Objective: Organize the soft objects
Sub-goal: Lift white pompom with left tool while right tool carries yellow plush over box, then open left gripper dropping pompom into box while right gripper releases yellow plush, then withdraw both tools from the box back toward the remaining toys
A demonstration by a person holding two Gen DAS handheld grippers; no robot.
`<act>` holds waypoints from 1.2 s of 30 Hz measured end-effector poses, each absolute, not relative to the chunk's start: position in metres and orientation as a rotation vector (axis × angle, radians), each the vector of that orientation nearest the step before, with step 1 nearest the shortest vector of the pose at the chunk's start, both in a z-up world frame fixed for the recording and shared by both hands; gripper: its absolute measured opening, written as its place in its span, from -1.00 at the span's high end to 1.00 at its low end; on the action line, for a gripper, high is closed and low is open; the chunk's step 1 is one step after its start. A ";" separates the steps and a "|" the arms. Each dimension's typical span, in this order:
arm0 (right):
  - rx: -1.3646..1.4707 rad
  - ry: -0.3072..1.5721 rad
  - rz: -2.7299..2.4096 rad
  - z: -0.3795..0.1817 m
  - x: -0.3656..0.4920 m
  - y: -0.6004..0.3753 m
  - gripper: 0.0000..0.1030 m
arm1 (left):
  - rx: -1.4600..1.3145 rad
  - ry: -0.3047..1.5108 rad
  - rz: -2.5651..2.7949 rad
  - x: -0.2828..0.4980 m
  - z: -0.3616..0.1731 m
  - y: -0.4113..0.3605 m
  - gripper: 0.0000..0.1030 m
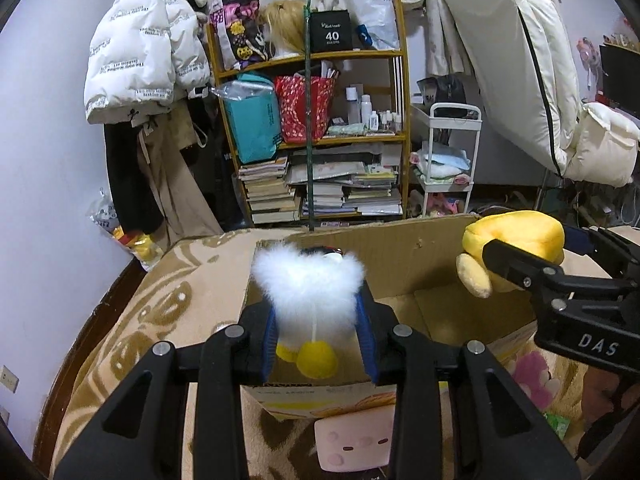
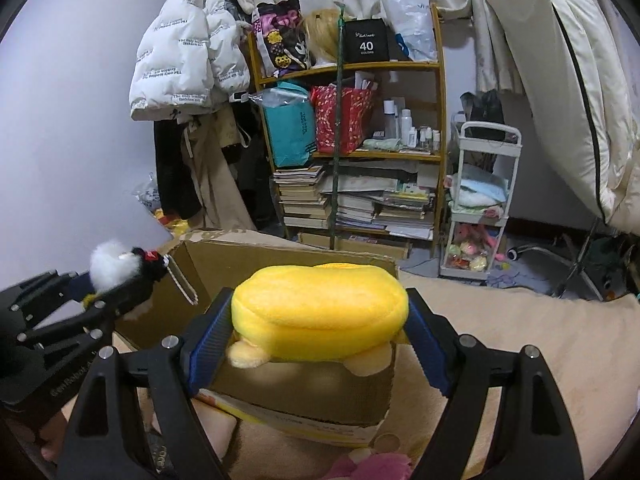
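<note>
My left gripper (image 1: 320, 344) is shut on a fluffy white penguin toy (image 1: 310, 286) with yellow feet and holds it over the near left corner of an open cardboard box (image 1: 424, 248). My right gripper (image 2: 320, 334) is shut on a yellow plush toy (image 2: 320, 308) and holds it above the same box (image 2: 280, 256) on its right side. In the left wrist view the yellow plush (image 1: 516, 236) and the right gripper (image 1: 520, 268) show at the right. In the right wrist view the penguin (image 2: 116, 266) and the left gripper (image 2: 100, 300) show at the left.
The box stands on a beige patterned blanket (image 1: 168, 304). A pink square plush (image 1: 352, 442) lies in front of the box. A pink toy (image 2: 372, 464) shows at the bottom of the right wrist view. A bookshelf (image 1: 312, 128), a white cart (image 1: 448, 160) and hanging coats stand behind.
</note>
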State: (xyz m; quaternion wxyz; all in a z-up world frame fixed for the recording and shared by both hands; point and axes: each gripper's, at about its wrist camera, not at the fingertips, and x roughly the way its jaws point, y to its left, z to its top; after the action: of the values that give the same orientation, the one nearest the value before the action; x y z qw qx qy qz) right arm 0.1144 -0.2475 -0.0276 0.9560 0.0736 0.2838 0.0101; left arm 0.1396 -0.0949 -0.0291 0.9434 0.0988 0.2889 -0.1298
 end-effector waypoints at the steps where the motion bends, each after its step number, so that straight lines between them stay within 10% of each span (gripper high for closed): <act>1: 0.150 0.580 0.023 -0.028 0.114 -0.247 -0.68 | 0.197 0.599 -0.268 0.140 -0.030 -0.094 0.33; 24: 0.194 0.582 0.048 -0.026 0.109 -0.245 -1.00 | 0.198 0.671 -0.283 0.122 -0.034 -0.083 -0.79; 36: 0.186 0.592 -0.002 -0.007 0.072 -0.252 -1.00 | 0.176 0.703 -0.240 0.088 -0.024 -0.068 -0.82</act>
State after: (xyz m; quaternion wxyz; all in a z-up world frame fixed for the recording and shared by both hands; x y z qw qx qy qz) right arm 0.0715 -0.2520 -0.0068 0.9523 0.0917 0.2911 -0.0012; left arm 0.0881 -0.0678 -0.0241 0.9280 0.0860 0.3431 -0.1173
